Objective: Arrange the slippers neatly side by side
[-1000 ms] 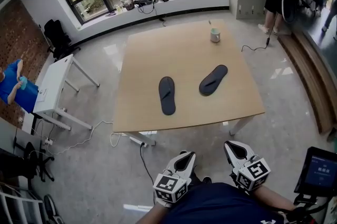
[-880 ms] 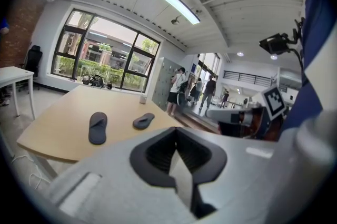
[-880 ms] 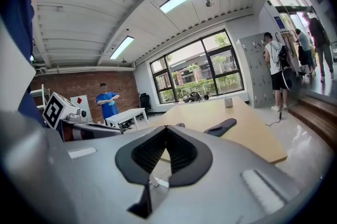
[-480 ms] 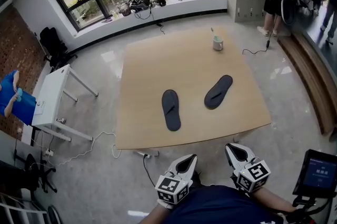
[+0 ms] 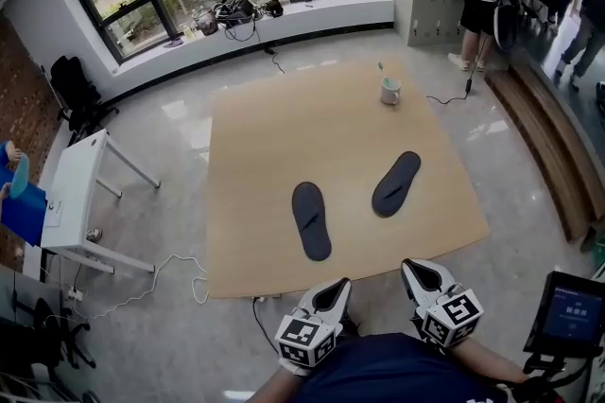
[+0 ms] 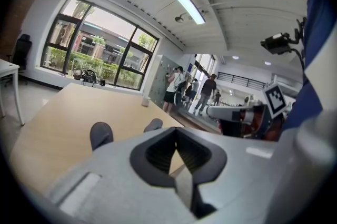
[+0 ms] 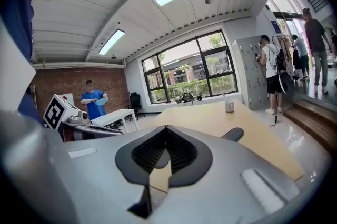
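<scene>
Left gripper (image 5: 333,287) and right gripper (image 5: 422,271) fingers closed, empty; 2 slippers (image 5: 311,219) (image 5: 396,183) lie apart.

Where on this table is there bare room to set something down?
The table is bare along its whole left side, beyond the left slipper, and across the far stretch between both slippers and the cup. Tightest is the gap between the left slipper and the angled right slipper.
</scene>
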Demonstrator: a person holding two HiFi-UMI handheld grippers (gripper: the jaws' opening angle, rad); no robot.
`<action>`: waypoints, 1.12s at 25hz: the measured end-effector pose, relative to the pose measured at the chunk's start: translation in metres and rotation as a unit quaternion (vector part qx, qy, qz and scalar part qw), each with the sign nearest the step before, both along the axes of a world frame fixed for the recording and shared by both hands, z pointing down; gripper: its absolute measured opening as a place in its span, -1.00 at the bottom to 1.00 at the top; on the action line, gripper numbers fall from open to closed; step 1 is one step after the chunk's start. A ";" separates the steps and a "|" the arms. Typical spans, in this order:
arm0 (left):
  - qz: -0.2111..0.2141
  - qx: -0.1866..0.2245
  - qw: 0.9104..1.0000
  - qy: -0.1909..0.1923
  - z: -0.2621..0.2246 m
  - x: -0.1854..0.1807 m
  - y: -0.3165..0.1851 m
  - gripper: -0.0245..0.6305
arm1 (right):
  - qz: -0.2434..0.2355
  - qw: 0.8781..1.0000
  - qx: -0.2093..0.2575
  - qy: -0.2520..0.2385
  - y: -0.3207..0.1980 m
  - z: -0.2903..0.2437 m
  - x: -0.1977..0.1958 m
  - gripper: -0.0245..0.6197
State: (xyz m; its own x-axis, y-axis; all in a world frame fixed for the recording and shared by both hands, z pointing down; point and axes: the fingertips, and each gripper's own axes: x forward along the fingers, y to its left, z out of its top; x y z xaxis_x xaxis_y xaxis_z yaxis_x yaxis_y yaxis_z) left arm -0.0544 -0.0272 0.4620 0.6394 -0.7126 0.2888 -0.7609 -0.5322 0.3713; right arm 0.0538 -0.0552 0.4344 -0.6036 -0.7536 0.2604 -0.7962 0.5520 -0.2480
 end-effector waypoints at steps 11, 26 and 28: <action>0.020 -0.025 0.999 0.020 0.018 -0.031 -0.033 -0.91 | 0.017 0.998 -0.016 0.050 -0.017 0.001 -0.019 -0.89; 0.024 -0.019 0.999 0.021 0.030 -0.055 -0.063 -0.91 | 0.011 0.998 -0.025 0.063 -0.045 0.006 -0.034 -0.89; 0.028 -0.016 0.999 0.016 0.030 -0.054 -0.065 -0.91 | 0.014 0.998 -0.023 0.059 -0.054 0.004 -0.030 -0.89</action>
